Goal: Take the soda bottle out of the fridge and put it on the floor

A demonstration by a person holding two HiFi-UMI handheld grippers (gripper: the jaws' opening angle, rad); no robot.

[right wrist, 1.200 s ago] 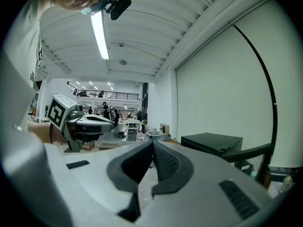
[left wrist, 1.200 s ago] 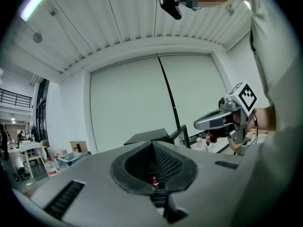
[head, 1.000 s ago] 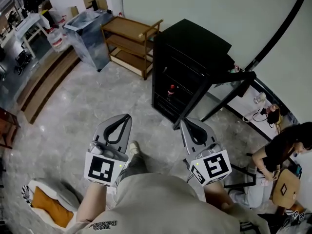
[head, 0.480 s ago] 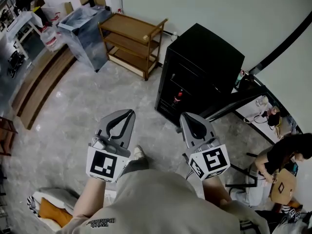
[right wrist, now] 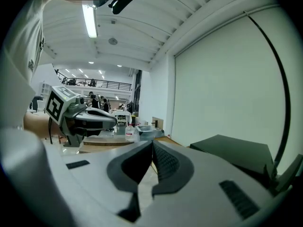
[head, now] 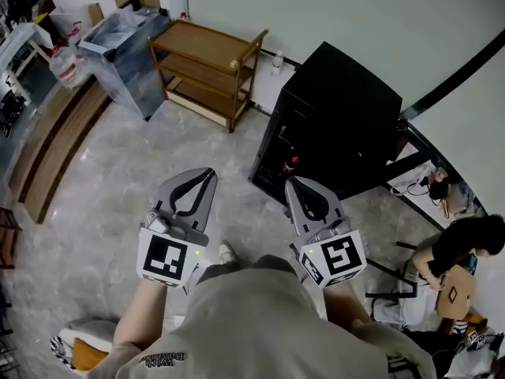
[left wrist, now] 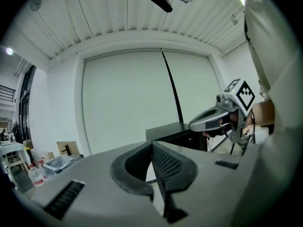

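Observation:
The black fridge (head: 341, 121) stands against the wall ahead and to the right, and its top also shows in the left gripper view (left wrist: 173, 130) and the right gripper view (right wrist: 236, 152). Behind its dark glass door the soda bottle (head: 293, 163), dark with a red cap, stands on a shelf. My left gripper (head: 207, 173) is held out over the floor, shut and empty, well left of the fridge. My right gripper (head: 289, 182) is also shut and empty, its tips just short of the fridge's lower front. Each gripper view shows the jaws meeting with nothing between them (left wrist: 152, 144) (right wrist: 152, 142).
A wooden shelf cart (head: 209, 65) stands left of the fridge, and a plastic-wrapped grey bin (head: 126, 46) and a water jug (head: 63, 63) stand beyond it. A dark table frame (head: 410, 144) adjoins the fridge on the right, where a person (head: 454, 247) sits. Low wooden steps (head: 51, 152) run along the left.
I have walked closer to the fridge, which now sits nearer and more centred in the head view. Both grippers came forward with me and stayed shut.

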